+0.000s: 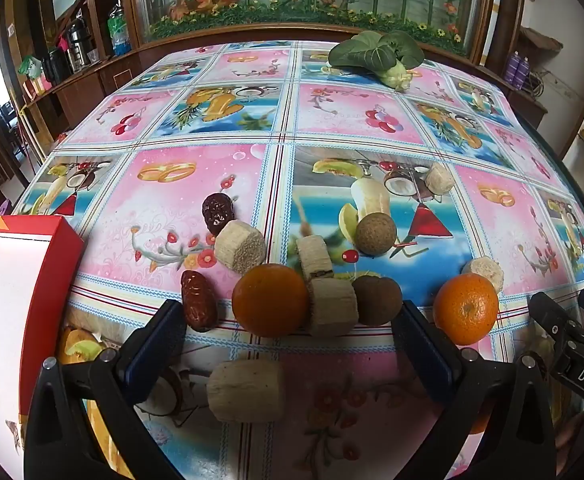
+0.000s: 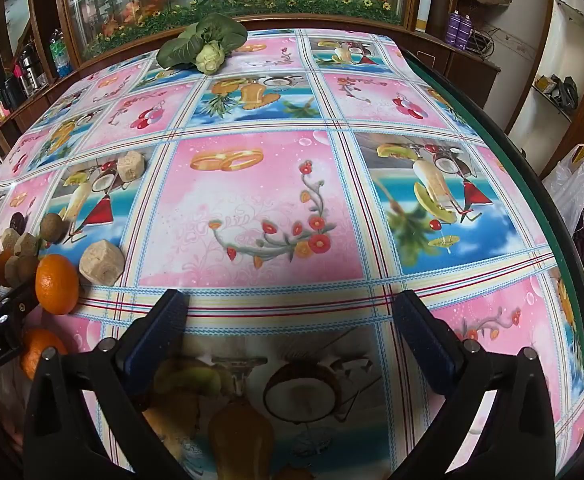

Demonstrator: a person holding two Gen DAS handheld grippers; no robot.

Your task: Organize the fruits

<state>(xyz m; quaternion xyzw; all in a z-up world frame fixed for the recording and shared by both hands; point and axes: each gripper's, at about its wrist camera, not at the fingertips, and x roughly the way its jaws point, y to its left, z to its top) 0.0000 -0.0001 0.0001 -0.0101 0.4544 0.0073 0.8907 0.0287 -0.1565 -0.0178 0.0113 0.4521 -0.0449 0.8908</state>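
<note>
Two oranges, one [image 1: 270, 300] ahead of the left gripper [image 1: 292, 320] and another [image 1: 466, 309] off to its right, sit in a tight cluster with pale sugarcane chunks [image 1: 240, 251], brown longans [image 1: 376, 235] and dark red dates [image 1: 198, 306] on the patterned tablecloth [image 1: 196, 200], with a red box [image 1: 48, 280] at the left edge of the table. Crowding looks like the main hazard: the near orange touches a cane chunk [image 1: 333, 307], which in turn touches a longan [image 1: 377, 301], so a wide jaw coming down there would likely nudge neighbours, and the round fruits could roll toward the table edge. One cane chunk [image 1: 245, 390] lying close under the left gripper could also be knocked by a lowering finger. Both tools stand fully spread and hold nothing; the left gripper hovers tilted down over the cluster, touching no fruit. In its own view the right gripper [image 2: 292, 320] hangs over bare cloth, well apart from the fruit, which lies off to its left.
</note>
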